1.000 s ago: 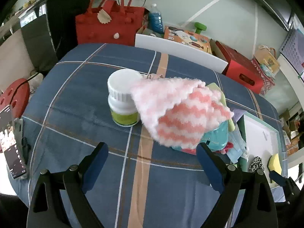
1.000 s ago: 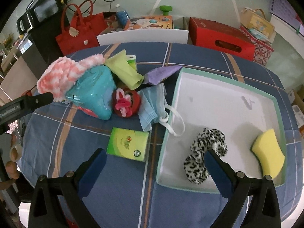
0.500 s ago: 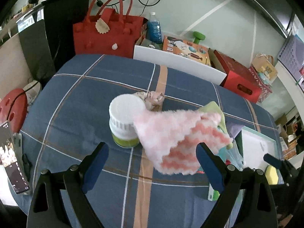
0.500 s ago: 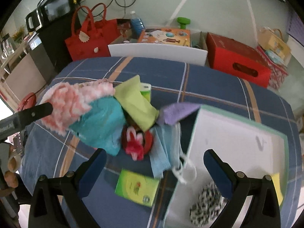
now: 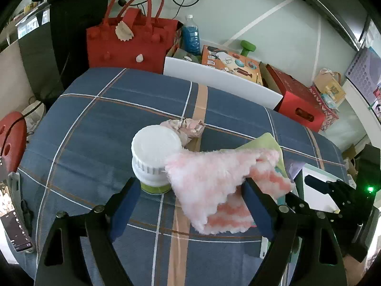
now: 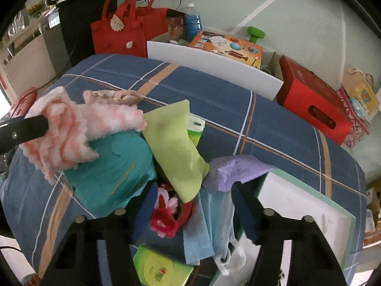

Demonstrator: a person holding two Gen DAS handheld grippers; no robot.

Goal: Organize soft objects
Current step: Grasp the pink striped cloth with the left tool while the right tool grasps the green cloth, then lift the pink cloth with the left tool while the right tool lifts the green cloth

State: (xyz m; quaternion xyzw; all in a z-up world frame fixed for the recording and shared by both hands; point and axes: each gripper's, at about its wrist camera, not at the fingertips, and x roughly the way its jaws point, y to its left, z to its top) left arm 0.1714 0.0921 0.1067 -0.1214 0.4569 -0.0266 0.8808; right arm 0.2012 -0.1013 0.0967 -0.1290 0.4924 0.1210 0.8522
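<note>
While the left hand-held gripper is narrowing its wide jaws around the pink cloth, low in the frame beside a white jar, the right hand-held gripper is closing over a red scrunchie and blue mask on the surface, not yet pinching either.

No wording can be read in either view. The purple packet carries faint printed lines, and the orange toy box and green carton show pictures and marks, all too blurred or small to make out.
</note>
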